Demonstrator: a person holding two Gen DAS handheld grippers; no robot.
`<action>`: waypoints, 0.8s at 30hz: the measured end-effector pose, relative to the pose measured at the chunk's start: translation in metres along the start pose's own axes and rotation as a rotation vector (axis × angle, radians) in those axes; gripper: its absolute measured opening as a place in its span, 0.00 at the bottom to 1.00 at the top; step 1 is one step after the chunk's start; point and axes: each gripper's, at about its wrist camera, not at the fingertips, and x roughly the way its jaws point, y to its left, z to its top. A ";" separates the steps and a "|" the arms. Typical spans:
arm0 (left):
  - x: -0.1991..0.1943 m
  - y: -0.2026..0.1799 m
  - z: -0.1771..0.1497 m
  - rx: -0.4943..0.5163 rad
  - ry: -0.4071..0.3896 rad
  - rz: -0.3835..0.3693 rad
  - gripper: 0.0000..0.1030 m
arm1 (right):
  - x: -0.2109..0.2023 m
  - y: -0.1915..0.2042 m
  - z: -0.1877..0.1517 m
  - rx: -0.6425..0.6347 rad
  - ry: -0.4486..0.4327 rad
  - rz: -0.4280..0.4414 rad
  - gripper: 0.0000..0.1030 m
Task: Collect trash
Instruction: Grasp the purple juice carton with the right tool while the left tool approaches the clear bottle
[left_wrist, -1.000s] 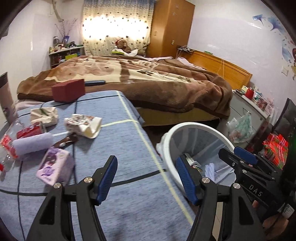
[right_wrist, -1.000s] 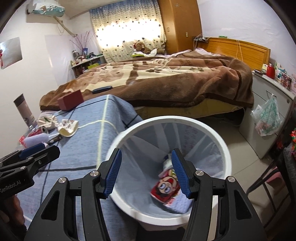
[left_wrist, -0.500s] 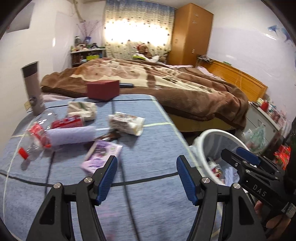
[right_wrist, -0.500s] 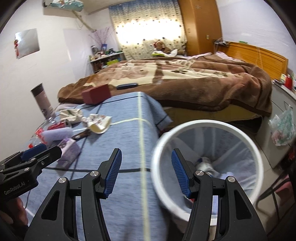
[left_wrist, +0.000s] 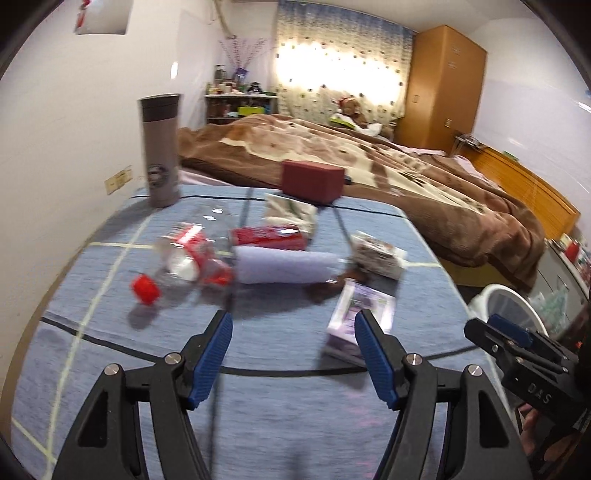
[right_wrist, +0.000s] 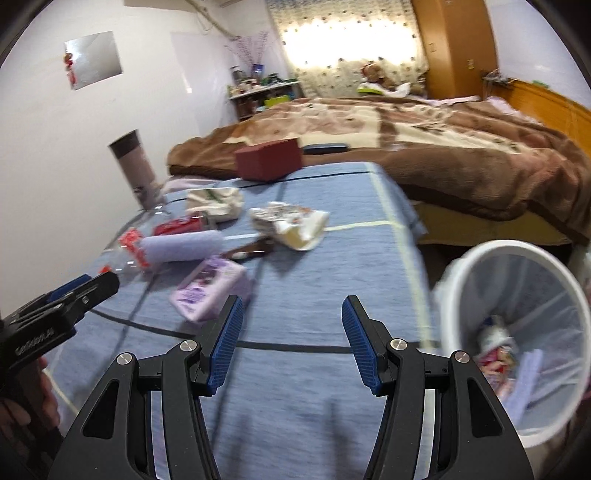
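Trash lies on the blue-clothed table (left_wrist: 280, 406): a crushed clear bottle with red label (left_wrist: 188, 258) and red cap (left_wrist: 146, 290), a lilac roll (left_wrist: 284, 264), a red packet (left_wrist: 269, 236), a purple tissue pack (left_wrist: 360, 317), a crumpled printed wrapper (left_wrist: 376, 253) and a cream wrapper (left_wrist: 291, 208). My left gripper (left_wrist: 293, 356) is open and empty above the table, short of the pile. My right gripper (right_wrist: 291, 345) is open and empty over the table (right_wrist: 314, 406), with the purple pack (right_wrist: 208, 288) ahead left. The white bin (right_wrist: 517, 332) stands right of the table with trash inside.
A grey tumbler (left_wrist: 160, 147) and a dark red box (left_wrist: 312, 181) stand at the table's far edge. A bed with a brown blanket (left_wrist: 406, 166) lies beyond. The wall runs along the left. The other gripper shows at each view's edge.
Both grippers have swung left from the bin toward the trash pile on the table. Both stayed open and empty.
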 end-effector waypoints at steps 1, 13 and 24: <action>-0.001 0.007 0.001 -0.004 -0.004 0.012 0.69 | 0.004 0.004 0.001 0.007 0.016 0.009 0.56; 0.018 0.073 0.022 -0.045 0.017 0.086 0.71 | 0.051 0.048 0.007 0.017 0.116 0.060 0.58; 0.053 0.096 0.053 0.000 0.060 0.075 0.72 | 0.071 0.058 0.017 0.032 0.175 0.008 0.58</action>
